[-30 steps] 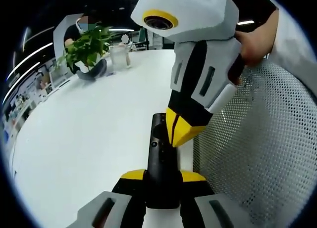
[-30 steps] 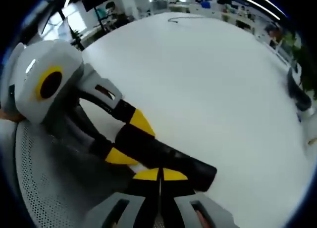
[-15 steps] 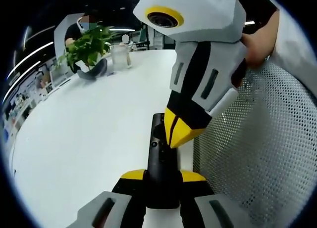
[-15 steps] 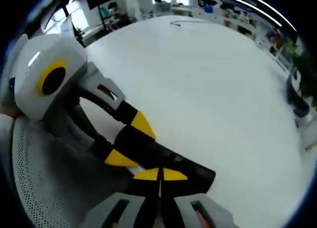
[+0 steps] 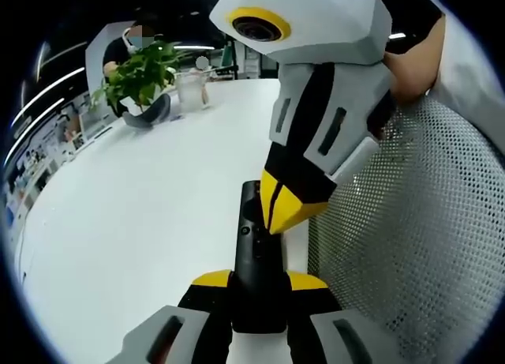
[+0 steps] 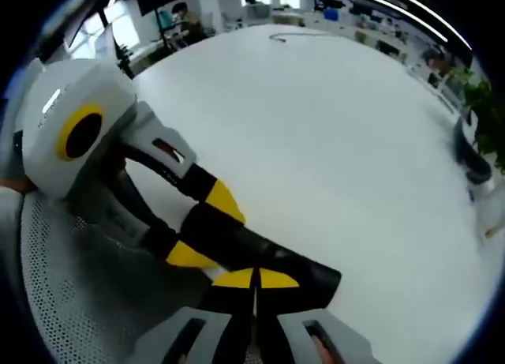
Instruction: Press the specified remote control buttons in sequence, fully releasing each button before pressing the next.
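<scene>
Left gripper (image 5: 259, 281) clamped on remote (image 5: 254, 253) at near end, over white table (image 5: 142, 214); right gripper (image 5: 278, 222) closed, tip on buttons. Looked rigid, light, likely slick; best held by sides.

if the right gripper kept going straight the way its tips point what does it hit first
Most likely the black remote. The right gripper, jaws shut, points its yellow tips down at the remote's upper face, which the left gripper clamps over the white table. Whether the tips already touch cannot be told.
</scene>
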